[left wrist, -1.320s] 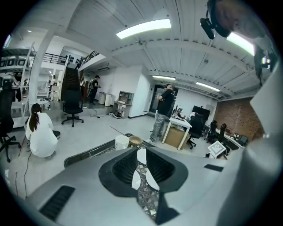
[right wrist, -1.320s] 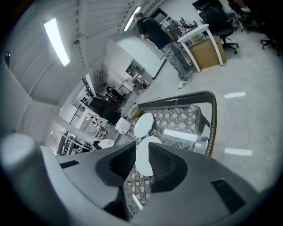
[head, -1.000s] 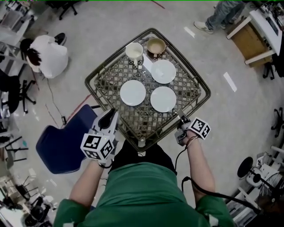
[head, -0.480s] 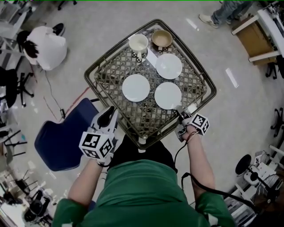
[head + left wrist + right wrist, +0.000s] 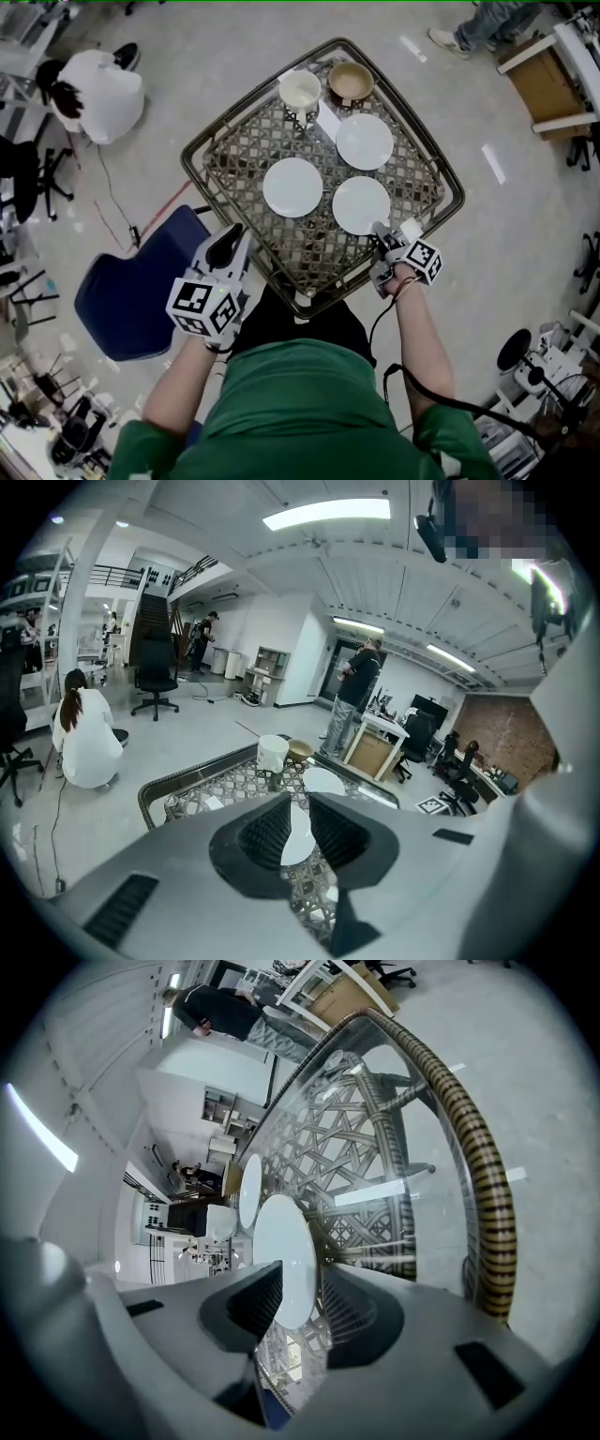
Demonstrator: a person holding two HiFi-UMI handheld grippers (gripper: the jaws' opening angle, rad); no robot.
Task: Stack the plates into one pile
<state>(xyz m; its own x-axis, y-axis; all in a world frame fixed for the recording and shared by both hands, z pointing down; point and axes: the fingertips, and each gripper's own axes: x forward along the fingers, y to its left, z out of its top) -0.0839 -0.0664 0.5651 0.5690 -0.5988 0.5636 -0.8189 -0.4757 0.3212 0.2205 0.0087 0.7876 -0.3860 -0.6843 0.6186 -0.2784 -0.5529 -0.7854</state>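
Note:
Three white plates lie apart on the glass-topped rattan table (image 5: 424,150): a left plate (image 5: 292,187), a near right plate (image 5: 361,205) and a far right plate (image 5: 364,142). My right gripper (image 5: 381,231) is rolled on its side at the near right plate's (image 5: 284,1255) closest rim. Its jaws have just been opening and stand open; the plate's edge shows in the gap, with no pad pressing on it. My left gripper (image 5: 231,242) hovers open off the table's left front edge, nothing in it. Through its gap I see the left plate (image 5: 298,834).
A white cup (image 5: 300,91) and a brown bowl (image 5: 350,82) stand at the table's far corner. A blue chair (image 5: 141,300) sits left of me. A person in white (image 5: 94,98) crouches at far left. A wooden bench (image 5: 548,75) stands at the upper right.
My right gripper has come forward and down to the near right plate's rim. The left gripper has dropped slightly beside the table edge.

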